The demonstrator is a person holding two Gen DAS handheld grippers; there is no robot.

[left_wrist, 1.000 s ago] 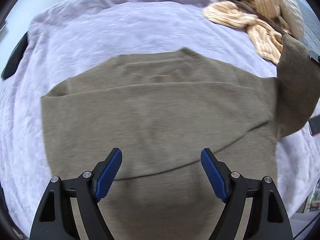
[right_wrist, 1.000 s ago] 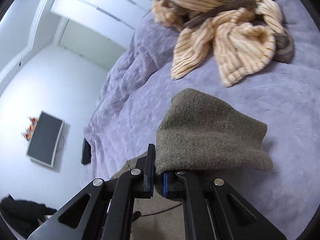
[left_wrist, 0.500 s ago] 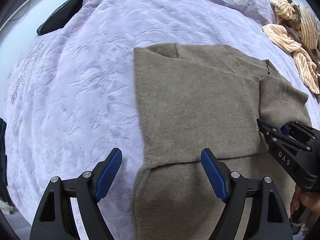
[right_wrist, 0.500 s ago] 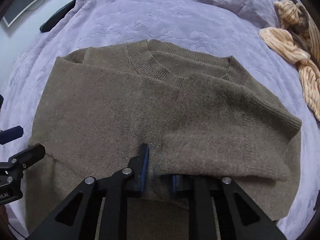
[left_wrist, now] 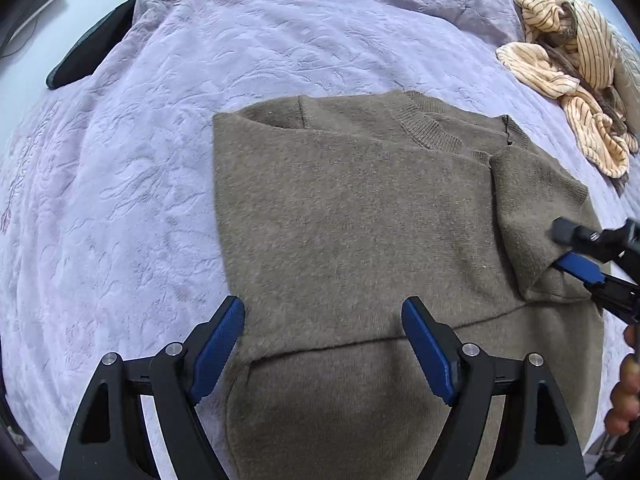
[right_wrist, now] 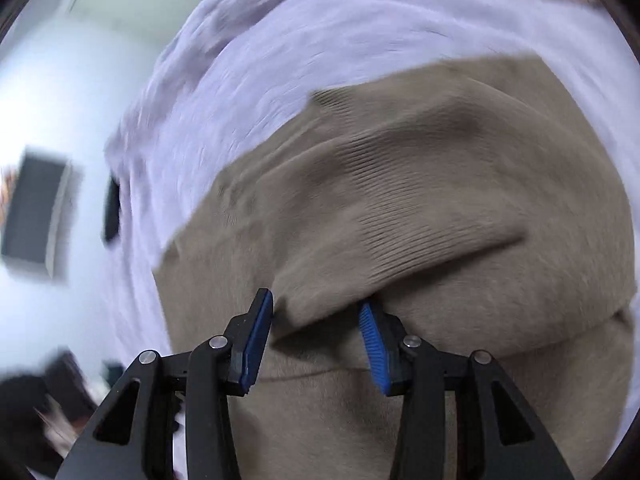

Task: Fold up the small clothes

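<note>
A second ago my right gripper held the sleeve up in the air, clamped tight. Now I have brought the sleeve down onto the brown sweater, and the jaws have just been opening. The sleeve cuff still sits between the 2 blue pads, but they no longer squeeze it. The right view is blurry.

My left gripper has slid sideways, from over the middle of the sweater to its left edge. Its jaws stand wide apart and hold nothing. 1 pad hangs over the purple blanket and the other over the sweater.

Close to me, the bottom part of the sweater lies flat. A bit further, the left side is folded in, so that edge is straight. On the right, the sleeve lies folded across the body, and my right gripper shows there at the edge, with some fingers of the hand below it.

Further away is the neck hole of the sweater. Past that is more blanket. Far off to the right lies a heap of striped cream clothes, well apart from the sweater.
</note>
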